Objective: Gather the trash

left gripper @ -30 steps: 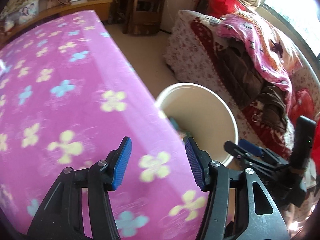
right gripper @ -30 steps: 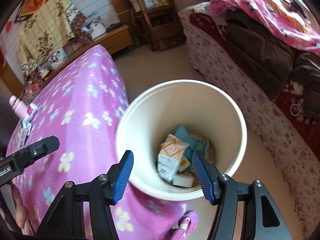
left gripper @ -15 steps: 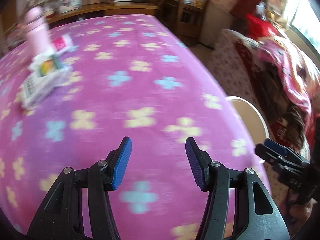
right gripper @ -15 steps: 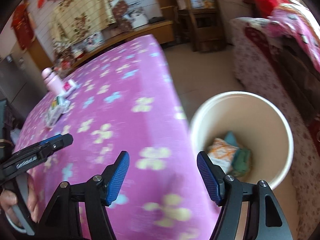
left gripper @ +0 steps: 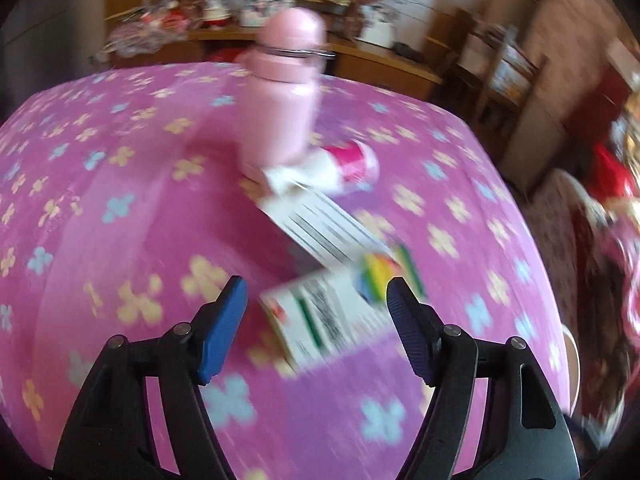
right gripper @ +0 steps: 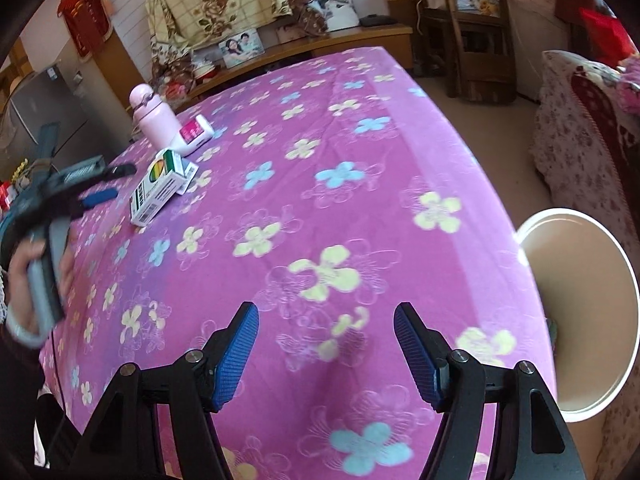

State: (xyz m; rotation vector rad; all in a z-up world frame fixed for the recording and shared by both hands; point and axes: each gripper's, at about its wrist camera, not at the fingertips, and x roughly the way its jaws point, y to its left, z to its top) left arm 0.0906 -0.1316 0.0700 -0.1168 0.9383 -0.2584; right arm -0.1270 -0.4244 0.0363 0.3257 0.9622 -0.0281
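Observation:
A white carton with a rainbow print [left gripper: 332, 312] lies on the pink flowered tablecloth [left gripper: 120, 160], blurred by motion. My left gripper [left gripper: 315, 284] hovers over it with jaws opening; the carton shows between the blue pads, which do not press on it. A second white box [left gripper: 320, 228] lies just behind. In the right wrist view the same cartons [right gripper: 160, 188] sit far left, with the left gripper [right gripper: 116, 182] beside them in a hand. My right gripper [right gripper: 326, 312] stands open over bare cloth. The white bin [right gripper: 580, 312] stands off the table's right edge.
A pink bottle [right gripper: 152, 120] and a small pink-and-white container [right gripper: 196, 132] stand behind the cartons. A wooden shelf [right gripper: 472, 40] and a low cabinet line the back wall. A sofa with a floral cover [right gripper: 580, 140] stands at the right, beyond the bin.
Both views swung from the bin to the tabletop. The left gripper travelled across the cloth to the cartons and its jaws widened. The bin slid to the right edge of the right wrist view.

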